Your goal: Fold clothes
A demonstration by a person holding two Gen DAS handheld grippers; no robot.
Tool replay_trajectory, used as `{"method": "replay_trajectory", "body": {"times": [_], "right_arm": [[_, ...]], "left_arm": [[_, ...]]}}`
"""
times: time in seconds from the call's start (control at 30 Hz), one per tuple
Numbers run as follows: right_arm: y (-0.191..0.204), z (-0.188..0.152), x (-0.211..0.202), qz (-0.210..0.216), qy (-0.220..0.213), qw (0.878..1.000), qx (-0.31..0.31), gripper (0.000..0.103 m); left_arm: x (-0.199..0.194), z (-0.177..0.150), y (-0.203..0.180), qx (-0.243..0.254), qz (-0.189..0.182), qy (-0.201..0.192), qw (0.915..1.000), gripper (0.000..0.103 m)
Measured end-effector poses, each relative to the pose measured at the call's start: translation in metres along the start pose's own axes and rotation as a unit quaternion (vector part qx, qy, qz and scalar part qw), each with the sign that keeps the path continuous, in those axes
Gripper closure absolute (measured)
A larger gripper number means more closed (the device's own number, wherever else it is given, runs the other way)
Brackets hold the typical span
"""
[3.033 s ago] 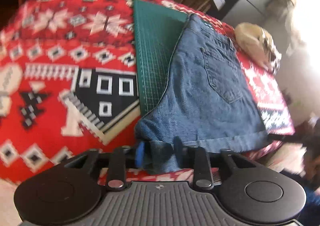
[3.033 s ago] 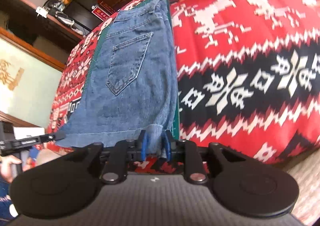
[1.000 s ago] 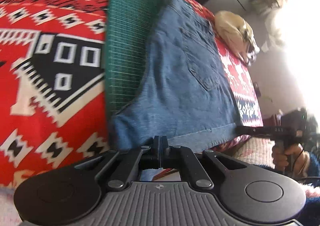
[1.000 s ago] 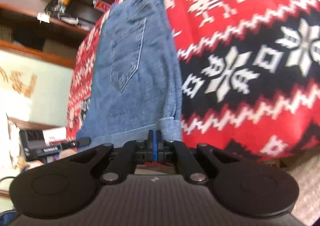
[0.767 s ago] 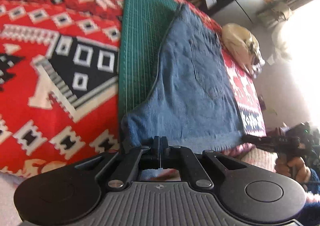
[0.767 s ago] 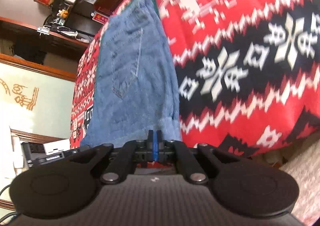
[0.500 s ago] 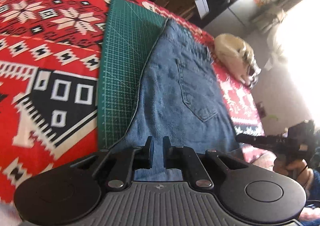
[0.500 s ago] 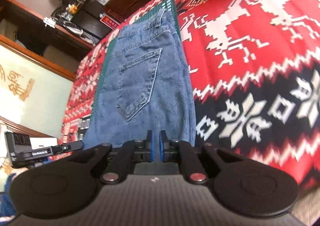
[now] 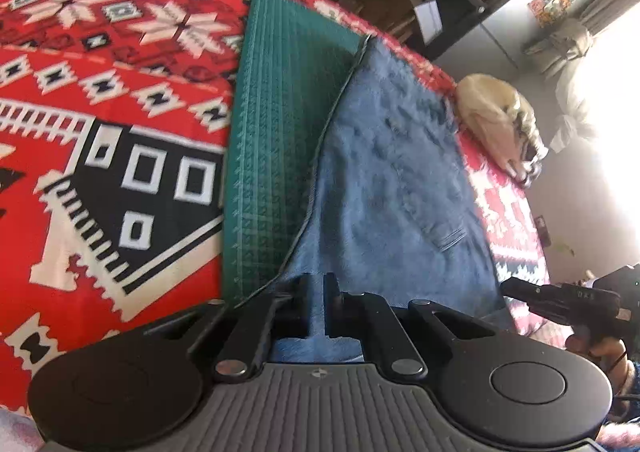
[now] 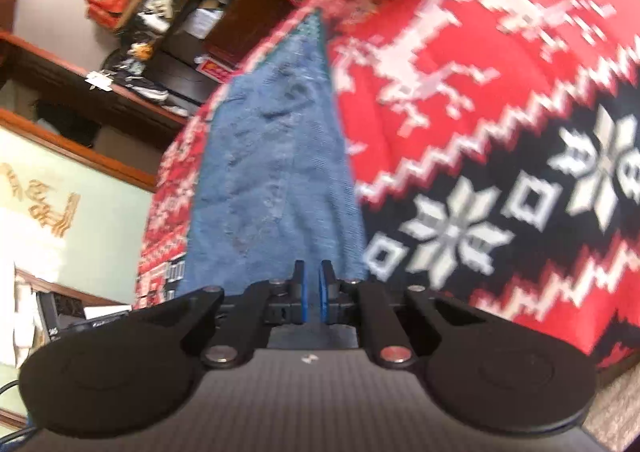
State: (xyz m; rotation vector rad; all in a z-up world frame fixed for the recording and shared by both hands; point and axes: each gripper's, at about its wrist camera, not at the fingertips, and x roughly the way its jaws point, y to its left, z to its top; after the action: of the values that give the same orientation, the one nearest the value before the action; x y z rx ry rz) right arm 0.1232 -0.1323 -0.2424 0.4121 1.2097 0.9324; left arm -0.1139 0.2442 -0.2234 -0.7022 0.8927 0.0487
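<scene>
Blanket (image 9: pixel 100 100), red patterned knit, under ridged green mat (image 9: pixel 276 124); denim shorts (image 9: pixel 392 188) flat; both claws slightly parted, released.

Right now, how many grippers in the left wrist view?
2: the left gripper at bottom centre over the denim shorts, and the right gripper at the right edge, hand-held.
</scene>
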Motion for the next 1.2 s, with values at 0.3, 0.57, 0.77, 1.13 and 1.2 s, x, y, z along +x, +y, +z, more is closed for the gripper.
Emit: {"method": "replay_trajectory", "body": {"times": [0.3, 0.57, 0.77, 1.13, 1.2], "right_arm": [[0.035, 0.030, 0.047, -0.015, -0.007, 0.999, -0.050, 0.095], [0.014, 0.025, 0.055, -0.047, -0.033, 0.997, -0.048, 0.103], [0.006, 0.029, 0.046, -0.077, -0.053, 0.995, -0.031, 0.103], [0.034, 0.039, 0.069, -0.088, -0.050, 0.991, -0.091, 0.096], [0.032, 0.039, 0.069, -0.097, -0.053, 0.989, -0.093, 0.103]], "left_arm": [[0.030, 0.026, -0.030, 0.035, -0.013, 0.002, 0.9993, 0.097], [0.049, 0.022, -0.030, 0.074, 0.019, -0.007, 0.9971, 0.098], [0.043, 0.023, -0.025, 0.061, 0.020, -0.013, 0.9978, 0.098], [0.062, 0.047, -0.047, 0.085, 0.019, -0.017, 0.9960, 0.097], [0.068, 0.049, -0.050, 0.096, 0.032, -0.011, 0.9948, 0.096]]}}
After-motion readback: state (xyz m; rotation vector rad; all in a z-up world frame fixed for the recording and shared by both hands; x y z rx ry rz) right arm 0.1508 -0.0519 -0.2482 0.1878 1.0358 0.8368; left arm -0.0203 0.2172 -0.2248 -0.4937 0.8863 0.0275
